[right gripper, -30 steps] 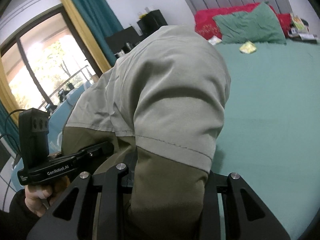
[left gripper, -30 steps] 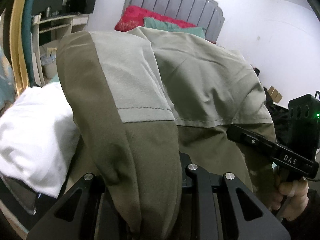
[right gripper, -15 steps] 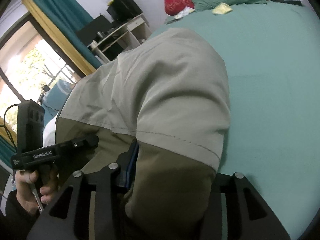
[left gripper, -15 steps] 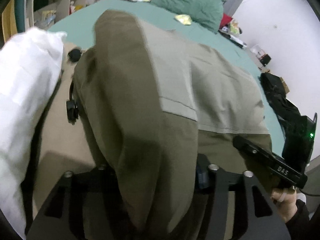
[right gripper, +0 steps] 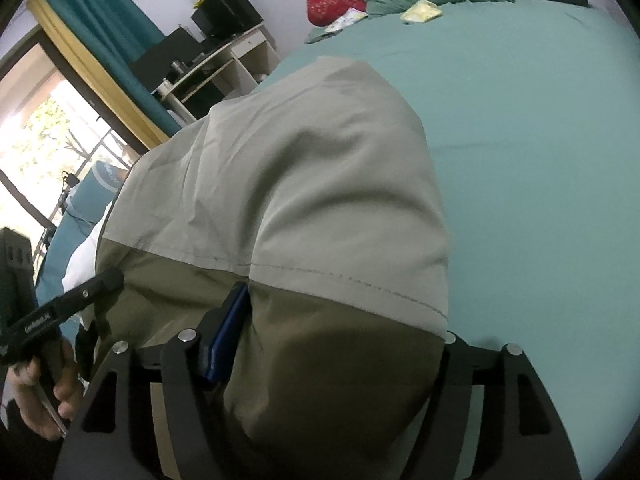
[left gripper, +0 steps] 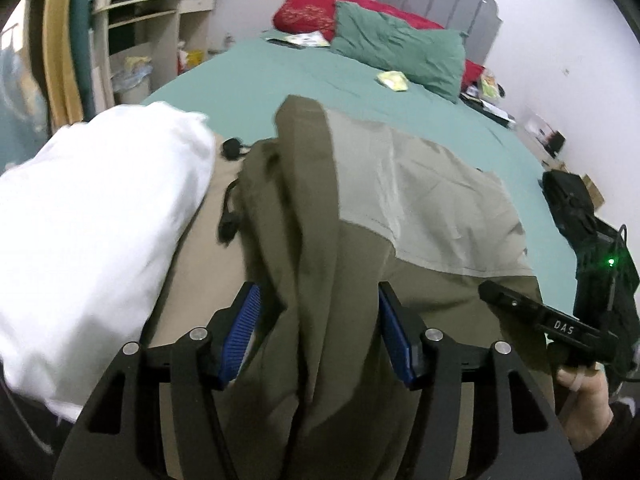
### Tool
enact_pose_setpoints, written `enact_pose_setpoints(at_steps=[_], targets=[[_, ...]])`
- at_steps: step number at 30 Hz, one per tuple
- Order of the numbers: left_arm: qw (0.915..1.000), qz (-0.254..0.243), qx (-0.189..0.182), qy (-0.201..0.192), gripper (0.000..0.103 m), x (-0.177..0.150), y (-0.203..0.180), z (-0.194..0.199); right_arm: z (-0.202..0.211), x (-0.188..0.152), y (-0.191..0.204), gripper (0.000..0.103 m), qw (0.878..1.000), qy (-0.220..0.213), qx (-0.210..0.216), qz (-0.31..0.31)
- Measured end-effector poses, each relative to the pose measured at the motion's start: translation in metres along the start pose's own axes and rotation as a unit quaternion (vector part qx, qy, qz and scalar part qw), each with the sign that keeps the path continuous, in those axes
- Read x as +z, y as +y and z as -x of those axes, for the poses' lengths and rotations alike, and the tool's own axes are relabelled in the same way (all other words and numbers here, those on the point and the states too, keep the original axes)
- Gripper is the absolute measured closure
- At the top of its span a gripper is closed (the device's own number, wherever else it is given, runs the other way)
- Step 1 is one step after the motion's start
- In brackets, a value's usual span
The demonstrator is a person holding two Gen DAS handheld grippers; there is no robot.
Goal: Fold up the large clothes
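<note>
Since the earlier frames we see both grippers lowered toward the bed and both pairs of jaws spread off the cloth. One two-tone jacket (left gripper: 400, 216), olive and pale grey, lies on the green bed sheet (right gripper: 540, 128) straight ahead of both grippers. We count two pillows beyond it, one red (left gripper: 316, 8) and one green (left gripper: 400, 52), plus one small yellow packet (left gripper: 394, 80). Left of the left gripper (left gripper: 320, 324) sits one white bundle of cloth (left gripper: 96, 232); a black cord toggle (left gripper: 230, 148) lies ahead-left. An olive fold still hangs between the left gripper's blue pads (left gripper: 240, 332), which stand apart and clear of it. The right gripper (right gripper: 332, 332) is opening; cloth drapes over its gap and hides its right pad, so we cannot tell about contact there. Each gripper sees the other at its side, held in a hand (left gripper: 584, 404).
</note>
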State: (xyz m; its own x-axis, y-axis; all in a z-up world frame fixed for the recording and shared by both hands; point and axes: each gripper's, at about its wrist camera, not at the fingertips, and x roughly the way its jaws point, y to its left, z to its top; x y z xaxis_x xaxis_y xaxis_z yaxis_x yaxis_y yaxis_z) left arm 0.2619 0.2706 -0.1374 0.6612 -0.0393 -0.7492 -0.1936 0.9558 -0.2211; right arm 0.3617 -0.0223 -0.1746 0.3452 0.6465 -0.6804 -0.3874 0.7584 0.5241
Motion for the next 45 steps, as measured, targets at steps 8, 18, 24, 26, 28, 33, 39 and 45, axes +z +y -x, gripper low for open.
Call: enact_pose_setpoints(at_steps=[8,18,24,26,28,33,39,45], targets=[[0.9986,0.005,0.039,0.036,0.041,-0.023,0.013,-0.002,0.032,-0.012,0.012,0.025,0.998,0.005,-0.056,0.035],[0.9989,0.023,0.041,0.005,0.041,-0.051,0.013,0.042,0.062,-0.052,0.016,0.022,0.996,0.025,-0.065,0.052],[0.9986,0.022,0.045,0.016,0.041,-0.074,0.008,0.063,0.077,-0.072,0.016,0.02,0.996,0.028,-0.07,0.044],[0.9978,0.029,0.057,0.018,0.041,-0.081,0.006,0.069,0.082,-0.079,0.016,0.02,0.996,0.031,-0.07,0.041],[0.9981,0.029,0.053,0.011,0.041,-0.086,0.004,0.078,0.088,-0.084,0.016,0.02,0.996,0.033,-0.069,0.037],[0.999,0.02,0.04,0.004,0.041,-0.1,-0.009,0.098,0.097,-0.094,0.021,0.019,0.996,0.043,-0.065,0.032],[0.9993,0.013,0.031,-0.016,0.041,-0.113,-0.027,0.121,0.115,-0.109,0.021,0.019,0.997,0.044,-0.064,0.025],[0.9981,-0.008,0.021,-0.058,0.041,-0.125,-0.053,0.153,0.147,-0.121,0.015,0.019,0.997,0.028,-0.067,0.018]])
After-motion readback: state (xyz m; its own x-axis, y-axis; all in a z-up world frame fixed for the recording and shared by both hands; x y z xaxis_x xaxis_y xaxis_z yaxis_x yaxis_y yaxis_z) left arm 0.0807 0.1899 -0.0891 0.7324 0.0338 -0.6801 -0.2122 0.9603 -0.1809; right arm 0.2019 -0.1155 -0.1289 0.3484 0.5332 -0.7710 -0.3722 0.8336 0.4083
